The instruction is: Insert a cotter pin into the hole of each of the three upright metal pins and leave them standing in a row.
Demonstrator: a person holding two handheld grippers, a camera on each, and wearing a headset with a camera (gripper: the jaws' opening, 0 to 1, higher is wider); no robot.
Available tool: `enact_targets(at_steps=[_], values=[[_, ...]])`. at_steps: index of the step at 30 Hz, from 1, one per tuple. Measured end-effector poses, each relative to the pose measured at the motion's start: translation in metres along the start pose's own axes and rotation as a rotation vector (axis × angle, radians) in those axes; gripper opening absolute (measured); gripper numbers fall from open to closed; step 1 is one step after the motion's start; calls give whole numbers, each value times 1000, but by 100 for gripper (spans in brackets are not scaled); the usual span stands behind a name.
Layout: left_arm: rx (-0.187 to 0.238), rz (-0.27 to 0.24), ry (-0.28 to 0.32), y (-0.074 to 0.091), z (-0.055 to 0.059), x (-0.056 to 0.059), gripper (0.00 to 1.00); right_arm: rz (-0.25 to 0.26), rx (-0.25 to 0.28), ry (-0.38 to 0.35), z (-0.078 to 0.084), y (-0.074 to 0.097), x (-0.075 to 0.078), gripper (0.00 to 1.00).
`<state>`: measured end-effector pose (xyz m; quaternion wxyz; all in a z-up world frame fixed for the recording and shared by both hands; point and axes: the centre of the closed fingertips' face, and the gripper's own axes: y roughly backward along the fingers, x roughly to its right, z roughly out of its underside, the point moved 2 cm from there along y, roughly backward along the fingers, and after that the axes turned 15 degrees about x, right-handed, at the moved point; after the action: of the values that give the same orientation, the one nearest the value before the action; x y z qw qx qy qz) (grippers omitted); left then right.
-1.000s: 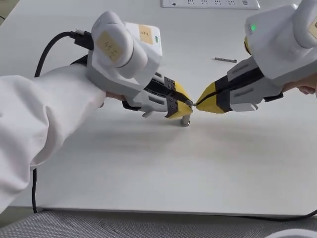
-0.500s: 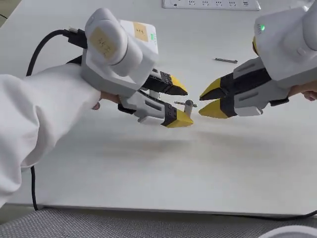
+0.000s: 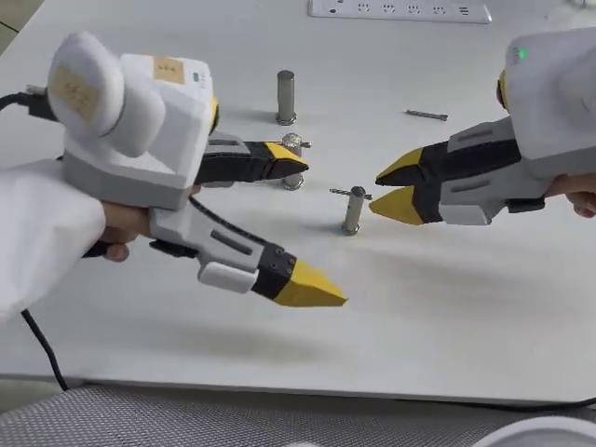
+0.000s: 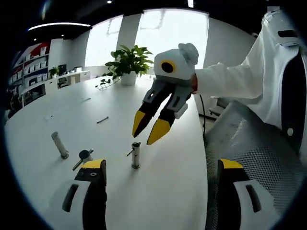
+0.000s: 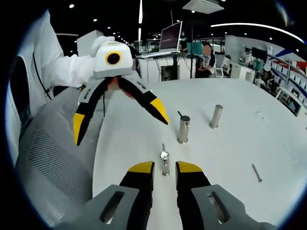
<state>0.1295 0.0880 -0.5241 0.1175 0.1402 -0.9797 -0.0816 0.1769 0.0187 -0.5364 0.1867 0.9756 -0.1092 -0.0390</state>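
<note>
Table [image 3: 447,307], white and smooth, carries three upright metal pins in a slanting row. The near pin [image 3: 352,216] serves as the mark for everything else. A cotter pin [image 3: 341,193] sits crosswise through its top. Beyond it and to its left stands the middle pin [image 3: 292,142], which also has a thin piece poking from its head and is partly behind a jaw of the left claw [image 3: 321,231]. Farther along the same line is the far pin [image 3: 286,97], whose top looks bare. A loose cotter pin [image 3: 426,114] lies flat well beyond the near pin, off to its right. A power strip [image 3: 399,8] sits farther back still.

The right claw [image 3: 375,194] hovers just right of the near pin, its yellow tips level with the pin's head. Its jaws are a little parted and hold nothing. Whether a tip touches the cotter pin's end cannot be told. In the right gripper view the near pin lines up with that narrow gap.

The left claw is to the near pin's left, its jaws spread wide and empty. One tip is by the middle pin; the other is on the person's side of the near pin.
</note>
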Motion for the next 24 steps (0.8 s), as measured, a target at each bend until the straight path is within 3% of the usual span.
enact_targets(at_steps=[5, 9, 13, 24], values=[[24, -41, 52, 16, 4, 2, 99, 8, 2, -9, 3, -4, -2, 13], [18, -86, 43, 25, 6, -1, 99, 11, 4, -16, 6, -8, -1, 13], [9, -117, 31, 30, 7, 2, 99, 17, 5, -19, 6, -13, -1, 12], [38, -197, 46, 46, 6, 1, 99, 2, -4, 7, 10, -25, 0, 9]])
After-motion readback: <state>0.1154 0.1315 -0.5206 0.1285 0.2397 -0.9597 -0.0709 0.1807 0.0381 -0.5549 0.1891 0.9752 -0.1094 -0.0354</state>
